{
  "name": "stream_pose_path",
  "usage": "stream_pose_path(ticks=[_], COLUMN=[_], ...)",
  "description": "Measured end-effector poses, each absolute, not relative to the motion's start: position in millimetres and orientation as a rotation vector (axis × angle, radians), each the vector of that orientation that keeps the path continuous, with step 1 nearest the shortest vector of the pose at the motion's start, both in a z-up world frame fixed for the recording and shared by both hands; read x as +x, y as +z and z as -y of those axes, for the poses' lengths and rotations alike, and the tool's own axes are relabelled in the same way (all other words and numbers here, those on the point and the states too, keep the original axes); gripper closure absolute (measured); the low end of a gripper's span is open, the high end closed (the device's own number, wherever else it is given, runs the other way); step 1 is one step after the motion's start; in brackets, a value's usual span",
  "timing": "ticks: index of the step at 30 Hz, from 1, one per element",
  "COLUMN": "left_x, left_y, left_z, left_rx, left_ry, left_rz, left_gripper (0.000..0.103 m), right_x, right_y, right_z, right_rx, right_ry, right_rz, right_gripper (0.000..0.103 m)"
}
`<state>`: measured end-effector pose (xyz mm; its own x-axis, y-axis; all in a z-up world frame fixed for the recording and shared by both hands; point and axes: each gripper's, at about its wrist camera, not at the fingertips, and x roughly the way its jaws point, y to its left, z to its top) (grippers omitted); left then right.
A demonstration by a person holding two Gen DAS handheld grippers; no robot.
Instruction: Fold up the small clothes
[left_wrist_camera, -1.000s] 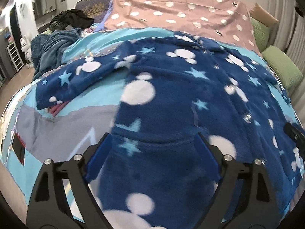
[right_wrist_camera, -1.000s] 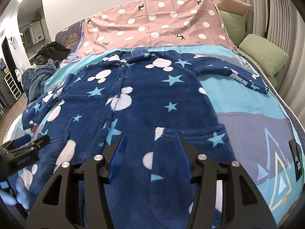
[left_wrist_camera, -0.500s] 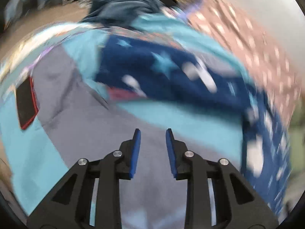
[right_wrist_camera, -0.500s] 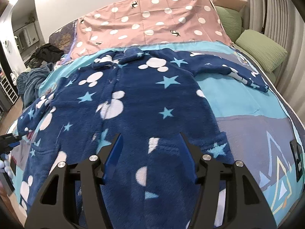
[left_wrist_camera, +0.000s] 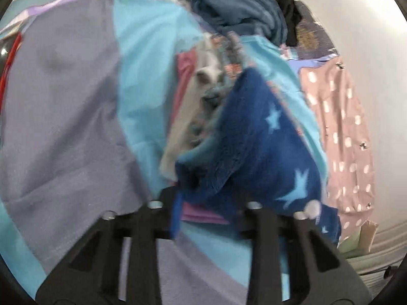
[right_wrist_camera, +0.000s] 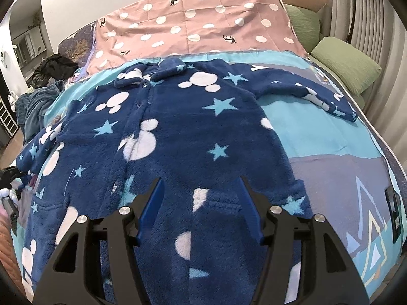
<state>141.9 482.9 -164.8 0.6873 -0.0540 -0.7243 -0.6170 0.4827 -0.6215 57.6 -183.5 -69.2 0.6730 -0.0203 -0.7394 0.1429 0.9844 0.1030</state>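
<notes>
The right wrist view looks from above the foot of the bed (right_wrist_camera: 330, 132), facing its head end, high enough to take in the whole blue fleece garment (right_wrist_camera: 178, 132) and the pink dotted sheet (right_wrist_camera: 193, 23). The left wrist view sits very close at the bed's left edge, rolled sideways and blurred, facing a sleeve (left_wrist_camera: 259, 137) of that garment. Both views share the sleeve, the pink sheet and the dark clothes pile (left_wrist_camera: 241, 7).
</notes>
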Motion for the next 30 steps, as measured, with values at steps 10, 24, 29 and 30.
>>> stream_pose_path(ticks=[10,24,29,30], left_x=[171.0,246.2,251.3,247.8], left_y=[-5.5,47.2,-5.2,-13.0], left_z=[-385.6,-38.7,36.2,38.6], left_rx=[-0.691,-0.289,-0.166,-0.151], left_ry=[0.089,-0.535,-0.603,-0.605], left_rz=[-0.531,-0.661,-0.802,-0.815], left_gripper=[0.089,0.087,0.068,0.064], right_x=[59.8,46.6,44.1,44.8], right_y=[-75.1,-82.5,-82.3,-82.0], right_z=[187.5,236.6,251.8,254.4], right_rx=[0.182,0.27,0.274,0.272], right_ry=[-0.079,-0.156,-0.177,-0.177], right_rz=[-0.836,-0.826,-0.819,-0.818], right_gripper=[0.043,0.042,0.039,0.038])
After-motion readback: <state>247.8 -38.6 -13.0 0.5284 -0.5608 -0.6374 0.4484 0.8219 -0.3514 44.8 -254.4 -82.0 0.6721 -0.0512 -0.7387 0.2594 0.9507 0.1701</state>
